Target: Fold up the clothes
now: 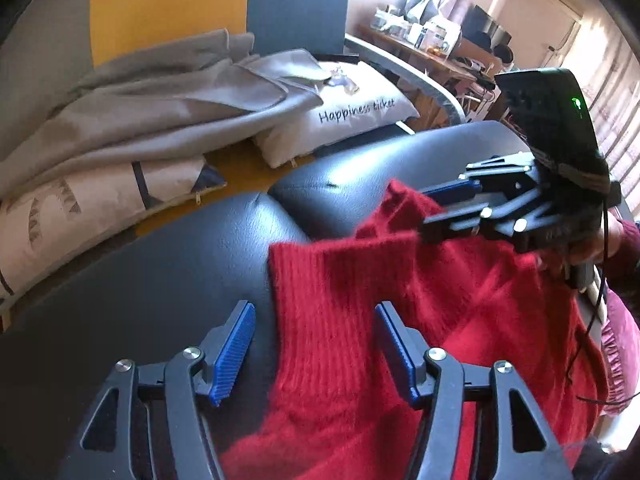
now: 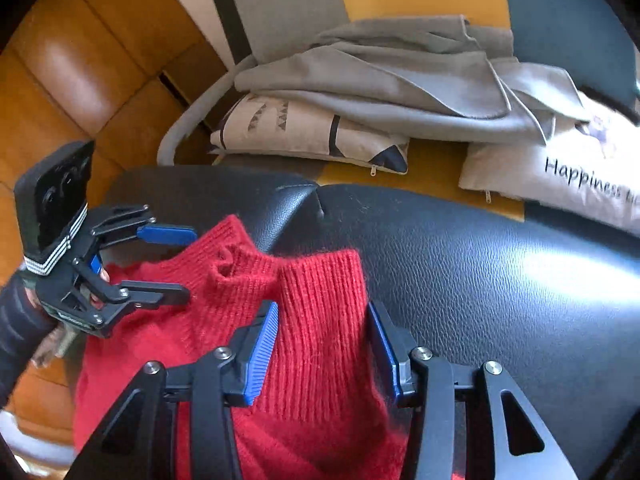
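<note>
- The left gripper (image 1: 314, 350) hovers over the red sweater (image 1: 360, 300), jaws spread wide, one blue pad off the knit's left edge and one above it, gripping nothing.
- The right gripper (image 2: 322, 350) is likewise wide open, its pads straddling the ribbed part without pinching it.
- The sweater lies rumpled on the black leather cushion (image 2: 500, 260).
- Beyond it a grey garment (image 2: 400, 76) rests on two pillows (image 1: 340, 112).

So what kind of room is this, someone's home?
Most likely a lived-in home: throw pillows, one printed "Happiness ticket", lie on a yellow seat with a grey blanket piled on them, and a cluttered wooden table stands by a sunlit window.
</note>
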Demonstrator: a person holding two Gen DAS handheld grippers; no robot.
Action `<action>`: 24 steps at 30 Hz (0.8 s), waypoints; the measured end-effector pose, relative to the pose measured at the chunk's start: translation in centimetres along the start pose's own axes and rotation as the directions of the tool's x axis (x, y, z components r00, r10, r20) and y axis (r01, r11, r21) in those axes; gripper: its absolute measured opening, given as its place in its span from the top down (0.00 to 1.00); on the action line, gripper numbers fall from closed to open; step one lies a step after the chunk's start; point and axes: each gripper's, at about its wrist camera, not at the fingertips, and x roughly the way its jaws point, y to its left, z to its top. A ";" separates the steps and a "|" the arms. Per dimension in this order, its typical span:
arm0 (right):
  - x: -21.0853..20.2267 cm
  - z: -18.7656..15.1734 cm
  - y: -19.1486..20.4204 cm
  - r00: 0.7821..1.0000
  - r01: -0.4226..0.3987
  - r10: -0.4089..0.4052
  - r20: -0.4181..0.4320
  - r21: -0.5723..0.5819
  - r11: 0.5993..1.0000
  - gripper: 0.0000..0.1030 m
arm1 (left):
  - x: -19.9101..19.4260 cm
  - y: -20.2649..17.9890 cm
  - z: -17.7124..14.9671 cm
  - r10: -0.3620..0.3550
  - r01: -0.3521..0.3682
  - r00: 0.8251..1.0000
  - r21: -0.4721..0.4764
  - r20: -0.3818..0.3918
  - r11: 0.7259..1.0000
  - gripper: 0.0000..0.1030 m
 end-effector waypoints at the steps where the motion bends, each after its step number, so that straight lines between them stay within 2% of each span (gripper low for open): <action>1: 0.0 0.0 0.2 1.000 0.006 -0.006 -0.004 -0.010 1.000 0.65 | 0.1 -0.1 0.1 0.000 0.000 1.000 -0.006 0.000 1.000 0.56; 2: 0.1 0.0 0.5 1.000 0.012 -0.012 -0.008 -0.019 1.000 0.81 | 0.3 -0.1 0.3 0.015 -0.015 1.000 -0.014 -0.001 1.000 0.78; 3: 0.1 0.0 0.7 1.000 0.018 -0.019 -0.012 -0.029 0.999 0.84 | 0.4 -0.1 0.4 0.028 -0.028 1.000 -0.023 -0.002 0.999 0.89; 4: 0.1 0.0 0.9 1.000 0.025 -0.025 -0.016 -0.038 0.999 0.84 | 0.4 0.0 0.5 0.030 -0.030 1.000 -0.035 -0.001 0.999 0.93; 7: -0.6 -0.2 1.6 0.999 0.034 -0.034 0.003 -0.049 0.998 0.84 | -0.3 -0.1 0.3 0.029 -0.028 0.999 -0.048 0.026 0.998 0.94; 14: -2.7 -0.8 3.3 0.997 0.058 -0.054 0.052 -0.073 0.996 0.84 | -5.1 -1.9 -1.5 0.016 -0.008 0.987 -0.047 0.160 0.999 0.94; 24: -5.9 -3.4 6.7 0.994 0.088 -0.080 0.080 -0.104 0.991 0.84 | -8.3 -4.4 -4.6 0.017 -0.006 0.979 -0.059 0.204 0.998 0.94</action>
